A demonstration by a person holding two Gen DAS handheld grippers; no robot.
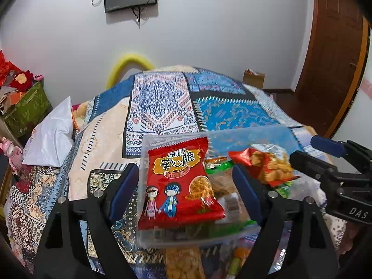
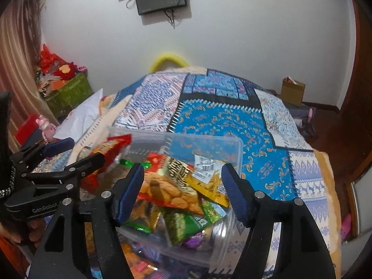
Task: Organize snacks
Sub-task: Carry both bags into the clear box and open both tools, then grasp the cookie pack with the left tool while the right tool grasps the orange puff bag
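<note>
A clear plastic box (image 1: pixel 148 232) sits on a patterned bedspread and holds several snack packets. A red noodle-snack packet (image 1: pixel 179 183) leans at its left end, between my left gripper's (image 1: pixel 186 193) open blue pads, untouched. A red and orange packet (image 1: pixel 267 165) hangs in the air over the box, just in front of my right gripper's fingertips (image 1: pixel 300 158). In the right wrist view my right gripper (image 2: pixel 183 190) is open over the box (image 2: pixel 223 251), with an almond packet (image 2: pixel 169 193) and green packets below. The left gripper (image 2: pixel 76 155) shows at left beside the red packet (image 2: pixel 109 146).
The patchwork bedspread (image 1: pixel 162 102) stretches ahead to a white wall. A white bag (image 1: pixel 53 134) lies at left, a green bin (image 1: pixel 28 109) beyond it. More snack packets (image 1: pixel 183 262) lie in front of the box. A cardboard box (image 2: pixel 293 90) and a door are at right.
</note>
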